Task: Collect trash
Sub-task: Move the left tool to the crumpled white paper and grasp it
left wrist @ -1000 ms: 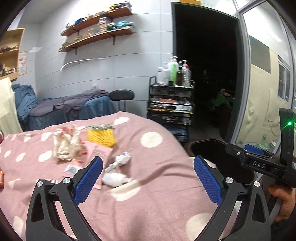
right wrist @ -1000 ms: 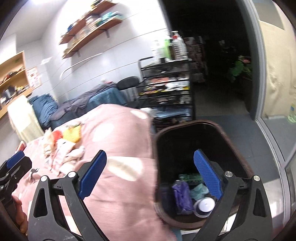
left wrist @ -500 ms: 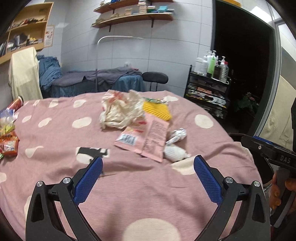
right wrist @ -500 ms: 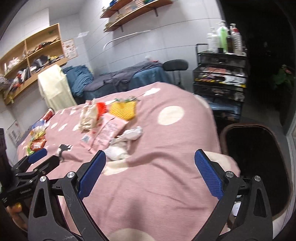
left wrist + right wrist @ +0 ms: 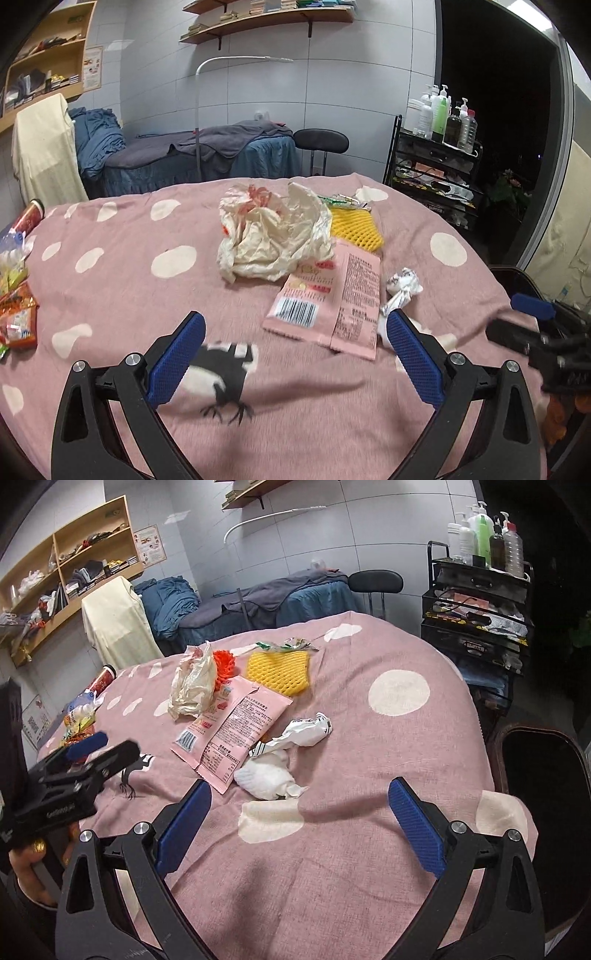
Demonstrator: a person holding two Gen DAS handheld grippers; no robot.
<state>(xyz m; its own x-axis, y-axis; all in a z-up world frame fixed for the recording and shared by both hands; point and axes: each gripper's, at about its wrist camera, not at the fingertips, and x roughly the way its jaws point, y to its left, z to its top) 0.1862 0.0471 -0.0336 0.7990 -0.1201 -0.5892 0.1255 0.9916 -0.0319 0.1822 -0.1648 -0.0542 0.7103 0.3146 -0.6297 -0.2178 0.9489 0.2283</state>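
Both grippers hang over the pink spotted blanket (image 5: 369, 746) with jaws spread wide and nothing between them. Ahead of the right gripper (image 5: 299, 825) lie one white tissue wad (image 5: 267, 777), just beyond its fingers, one crumpled wrapper (image 5: 303, 733) touching the wad, one pink packet (image 5: 232, 725), one yellow foam net (image 5: 279, 668) and one crumpled plastic bag (image 5: 194, 681). The packet's long axis runs away from the camera (barcode end nearest). The left gripper (image 5: 295, 354) sits just short of that packet. One dark bin (image 5: 543, 775) stands at the blanket's right edge.
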